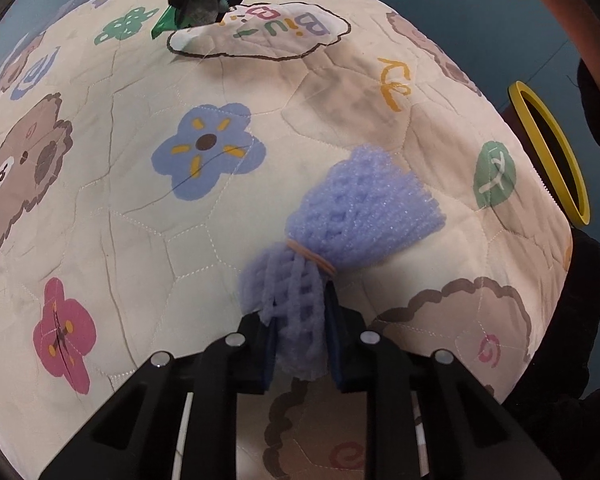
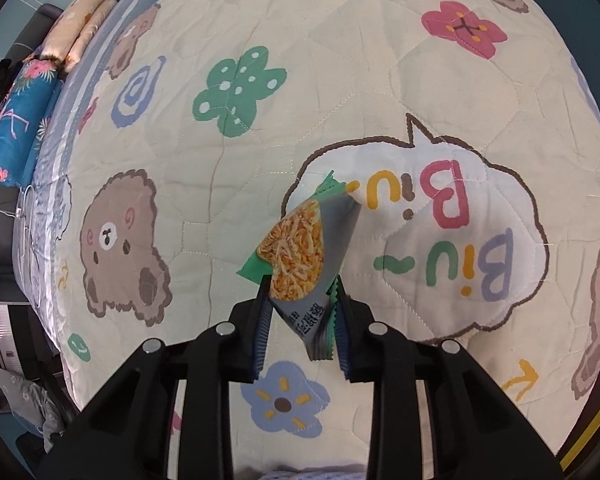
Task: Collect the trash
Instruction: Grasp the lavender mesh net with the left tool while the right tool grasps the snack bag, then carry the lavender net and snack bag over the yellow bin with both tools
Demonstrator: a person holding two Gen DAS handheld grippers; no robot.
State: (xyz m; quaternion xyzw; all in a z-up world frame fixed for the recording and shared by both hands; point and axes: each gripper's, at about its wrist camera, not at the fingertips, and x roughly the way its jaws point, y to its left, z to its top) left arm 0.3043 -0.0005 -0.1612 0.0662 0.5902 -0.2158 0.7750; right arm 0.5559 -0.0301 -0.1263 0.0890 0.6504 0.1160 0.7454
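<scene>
Left gripper [image 1: 300,344] is pointing forward and down over the quilted bedspread [image 1: 140,208], its fingers clenched on the narrow tail of a purple foam net [image 1: 340,224]. The net is bound by a tan rubber band [image 1: 312,256] just beyond the fingertips; its wide fanned end is lying on the bedspread, spreading away from the gripper and up to the right. Long axis is running from the grip toward that fanned end.

Right gripper [image 2: 300,328] is also angling down at the bedspread [image 2: 260,32], its fingers clamped on the lower corner of a snack wrapper [image 2: 300,256]. The wrapper is standing up out of the grip, long axis running away from the fingers, green serrated top edge touching or just over the "Biu Biu" speech bubble [image 2: 452,240] print. Printed food side is facing the camera. In the left wrist view the right gripper [image 1: 204,4] is showing at the far side of the speech bubble [image 1: 268,32], wrapper [image 1: 188,12] pinched in it.

Relative to the speech bubble: the foam net is lying well apart on the near side in the left wrist view, with open bedspread between. The bedspread's edge is falling off to the right of the net, where a yellow-rimmed bin [image 1: 552,152] is sitting just beside it, over blue floor [image 1: 460,12].
</scene>
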